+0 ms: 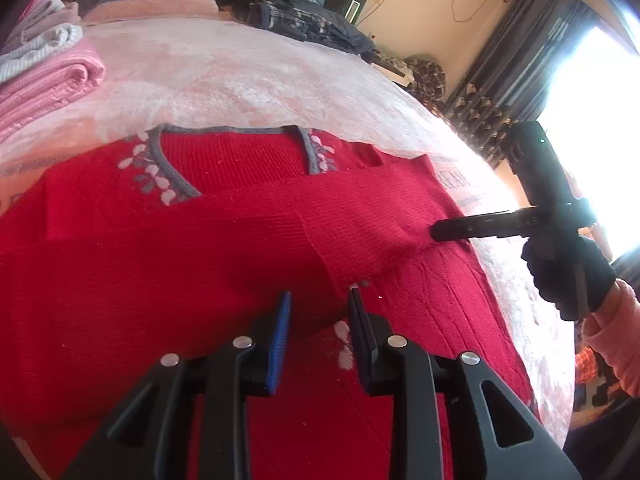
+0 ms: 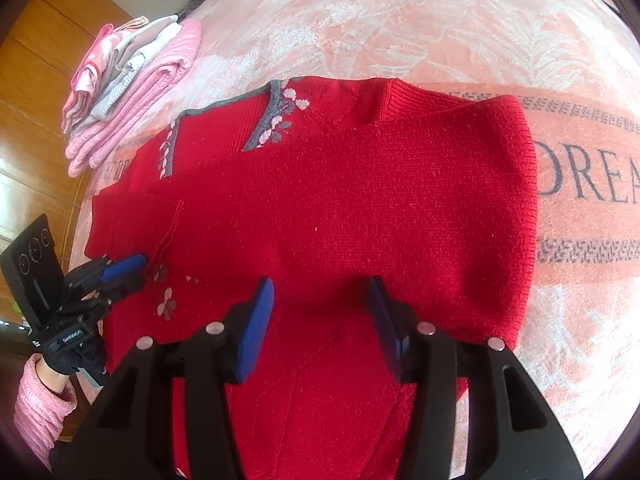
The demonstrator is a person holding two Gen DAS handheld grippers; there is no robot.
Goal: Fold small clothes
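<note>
I held both claws apart, left claw (image 1: 318,300) and right claw (image 2: 322,292), low over the red sweater (image 2: 340,208) mid-bed (image 2: 400,20), sleeves folded in, ready for the next fold.

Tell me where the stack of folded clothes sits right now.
The stack of folded clothes lies on the bedspread at upper left in both views, just beyond the red sweater's collar corner.
</note>
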